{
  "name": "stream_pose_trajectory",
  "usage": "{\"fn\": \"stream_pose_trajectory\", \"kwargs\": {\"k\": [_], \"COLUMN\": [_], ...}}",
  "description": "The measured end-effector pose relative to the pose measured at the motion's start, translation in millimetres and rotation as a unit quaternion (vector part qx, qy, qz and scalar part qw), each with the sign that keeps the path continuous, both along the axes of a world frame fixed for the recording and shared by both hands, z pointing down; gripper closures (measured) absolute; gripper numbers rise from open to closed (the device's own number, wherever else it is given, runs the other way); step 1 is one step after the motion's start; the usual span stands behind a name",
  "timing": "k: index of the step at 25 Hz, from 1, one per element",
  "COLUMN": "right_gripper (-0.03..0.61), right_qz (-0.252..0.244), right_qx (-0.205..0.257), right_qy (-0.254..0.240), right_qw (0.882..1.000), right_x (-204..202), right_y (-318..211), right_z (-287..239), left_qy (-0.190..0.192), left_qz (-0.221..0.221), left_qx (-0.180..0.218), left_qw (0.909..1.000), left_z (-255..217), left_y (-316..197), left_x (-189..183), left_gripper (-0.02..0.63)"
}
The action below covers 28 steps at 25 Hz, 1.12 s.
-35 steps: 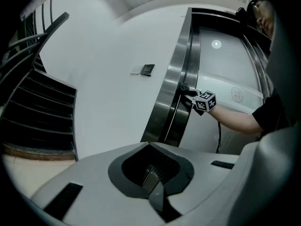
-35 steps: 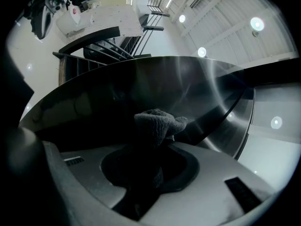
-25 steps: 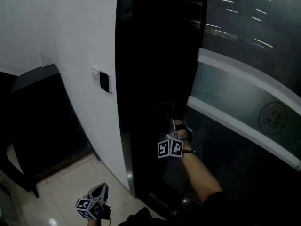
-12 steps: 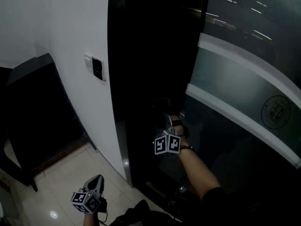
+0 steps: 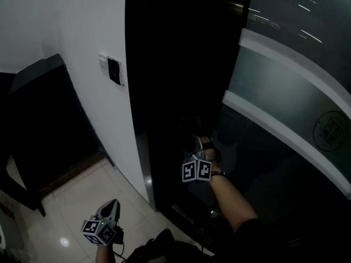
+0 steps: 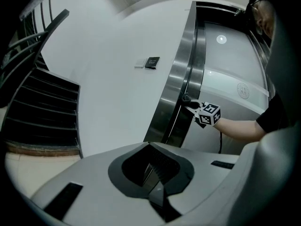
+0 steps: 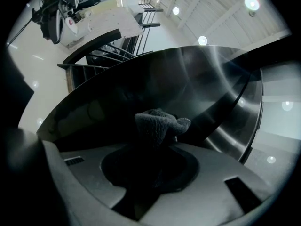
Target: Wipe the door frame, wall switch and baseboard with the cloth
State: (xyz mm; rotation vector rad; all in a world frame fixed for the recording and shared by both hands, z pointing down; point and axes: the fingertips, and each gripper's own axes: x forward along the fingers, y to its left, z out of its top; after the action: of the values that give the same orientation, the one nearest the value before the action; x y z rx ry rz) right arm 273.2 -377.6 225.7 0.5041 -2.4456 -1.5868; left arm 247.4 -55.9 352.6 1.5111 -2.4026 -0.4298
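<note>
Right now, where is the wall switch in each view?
Head view: wall switch upper left, just left of the door frame.
Left gripper view: upper centre, left of the frame.
Right gripper view: not in it.
Shared landmark: the steel door frame, in all three.

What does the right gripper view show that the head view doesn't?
Only the right gripper view shows the dark grey fuzzy cloth, pinched in that gripper's fingers and held up to the metal. Only the head view shows the small black wall switch, the round logo on the glass door, and the right gripper seen from outside. Both show the shiny dark metal door frame and the black staircase.
</note>
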Motion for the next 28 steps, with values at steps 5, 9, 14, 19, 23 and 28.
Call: {"fn": "stream_pose_trajectory", "kwargs": {"k": [5,9,14,19,23,28], "right_gripper": [0.480,0.480,0.480,0.479,0.479,0.479], "right_qz": [-0.003,-0.008,-0.014,-0.016,-0.016,-0.016], "right_qx": [-0.014,-0.022,-0.021,-0.029,-0.031,-0.043], "right_qy": [0.009,0.020,0.052,0.060,0.083,0.104], "right_qw": [1.000,1.000,0.998,0.998,0.996,0.994], "right_x": [-0.8,-0.6,0.9,3.3,1.7,1.5], "right_y": [-1.2,-1.3,-2.2,-2.6,-8.0,-7.5], "right_z": [17.3,33.3,60.3,77.2,88.4,117.7], "left_qy": [0.002,0.010,0.016,0.019,0.015,0.024], "left_qz": [-0.003,-0.006,-0.011,-0.011,-0.018,-0.035], "left_qx": [-0.005,-0.006,-0.013,-0.022,-0.020,-0.023], "left_qw": [1.0000,0.9999,0.9997,0.9995,0.9995,0.9988], "left_z": [2.0,6.1,12.3,16.1,11.3,18.1], "left_y": [1.2,3.9,3.4,1.8,1.4,10.7], "left_x": [-0.3,-0.8,-0.1,2.4,-5.0,-8.1], "left_gripper": [0.622,0.622,0.622,0.621,0.621,0.621]}}
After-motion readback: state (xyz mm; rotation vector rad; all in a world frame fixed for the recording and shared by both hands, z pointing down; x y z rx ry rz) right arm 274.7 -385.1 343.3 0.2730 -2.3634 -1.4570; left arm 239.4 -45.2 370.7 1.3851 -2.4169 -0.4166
